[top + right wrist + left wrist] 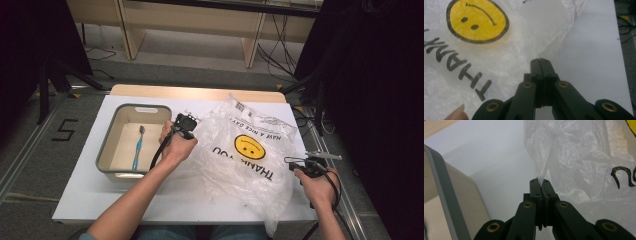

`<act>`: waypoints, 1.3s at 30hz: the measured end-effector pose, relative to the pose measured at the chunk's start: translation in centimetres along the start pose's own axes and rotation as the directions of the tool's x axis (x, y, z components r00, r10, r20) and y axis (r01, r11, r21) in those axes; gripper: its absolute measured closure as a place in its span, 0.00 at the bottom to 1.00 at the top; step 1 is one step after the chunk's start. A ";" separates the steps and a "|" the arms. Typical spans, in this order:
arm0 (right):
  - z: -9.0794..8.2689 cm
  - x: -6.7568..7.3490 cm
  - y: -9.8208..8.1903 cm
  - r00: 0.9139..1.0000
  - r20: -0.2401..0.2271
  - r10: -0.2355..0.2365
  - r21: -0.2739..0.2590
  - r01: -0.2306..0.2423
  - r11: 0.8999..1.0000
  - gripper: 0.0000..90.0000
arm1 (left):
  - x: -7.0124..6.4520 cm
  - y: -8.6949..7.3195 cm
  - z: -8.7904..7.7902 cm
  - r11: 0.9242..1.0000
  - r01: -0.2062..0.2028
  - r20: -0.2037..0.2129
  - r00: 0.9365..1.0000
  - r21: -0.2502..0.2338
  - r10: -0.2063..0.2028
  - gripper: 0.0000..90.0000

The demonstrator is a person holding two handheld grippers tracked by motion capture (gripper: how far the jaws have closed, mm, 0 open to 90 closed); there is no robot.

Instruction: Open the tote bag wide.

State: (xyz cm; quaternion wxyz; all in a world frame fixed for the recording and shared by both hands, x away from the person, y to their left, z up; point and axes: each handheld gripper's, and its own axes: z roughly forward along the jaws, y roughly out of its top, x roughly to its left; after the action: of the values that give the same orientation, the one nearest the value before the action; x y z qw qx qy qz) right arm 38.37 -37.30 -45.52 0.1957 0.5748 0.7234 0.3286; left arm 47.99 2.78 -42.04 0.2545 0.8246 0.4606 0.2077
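**Two tongs on a smiley carrier bag**

The left tongs (539, 181) are clenched on a gathered pinch of the thin plastic bag (250, 150), the film rising from their tips in a taut, crumpled ridge; holding it by that edge probably serves to lift one layer away from the other so that the mouth opens. The right tongs (541, 60) are shut as well, tips together at the bag's edge beside the bare white worktop (90, 195); whether any film is caught between them I cannot tell, though their place suggests they hold the opposite side down.

The bag lies flat and spread across the worktop, just right of the bin (107, 137), its translucent skin creased and glossy, printed with a yellow smiley face (249, 146) and black block letters; the print reads upside down from the person's side.

The bin is a rounded rectangular tub with a grey rim and pale beige walls, smooth and rigid; a blue toothbrush (138, 147) lies lengthwise on its floor, slim and straight, likely waiting to go into the bag once it gapes.
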 end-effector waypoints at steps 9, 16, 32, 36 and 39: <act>-0.6 0.6 -0.6 0.998 -0.024 -0.052 0.077 0.053 0.996 0.94 | 0.6 0.9 0.8 0.998 -0.020 -0.063 0.998 -0.067 0.016 0.90; -2.1 1.4 0.1 0.991 0.010 -0.132 -0.008 0.132 0.991 0.69 | 0.5 0.9 -0.8 0.973 -0.089 -0.137 0.989 -0.214 0.061 0.44; -2.2 6.9 1.5 0.926 -0.133 -0.352 -0.105 0.340 0.934 0.52 | -2.1 -2.9 -4.9 0.951 -0.147 0.050 0.985 -0.271 0.167 0.35; -1.5 7.9 1.4 0.911 -0.172 -0.375 -0.094 0.364 0.927 0.50 | -2.8 -4.3 -4.9 0.952 -0.164 0.085 0.978 -0.259 0.192 0.35; -1.2 8.4 1.3 0.903 -0.195 -0.382 -0.092 0.371 0.924 0.51 | -3.3 -5.3 -4.8 0.954 -0.168 0.120 0.972 -0.247 0.203 0.35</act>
State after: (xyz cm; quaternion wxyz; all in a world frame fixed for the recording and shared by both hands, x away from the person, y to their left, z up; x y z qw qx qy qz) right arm 36.32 -29.39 -42.97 0.1936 0.3811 0.8283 0.3622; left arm 40.17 3.37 -41.86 0.3623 0.8412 0.3334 0.2236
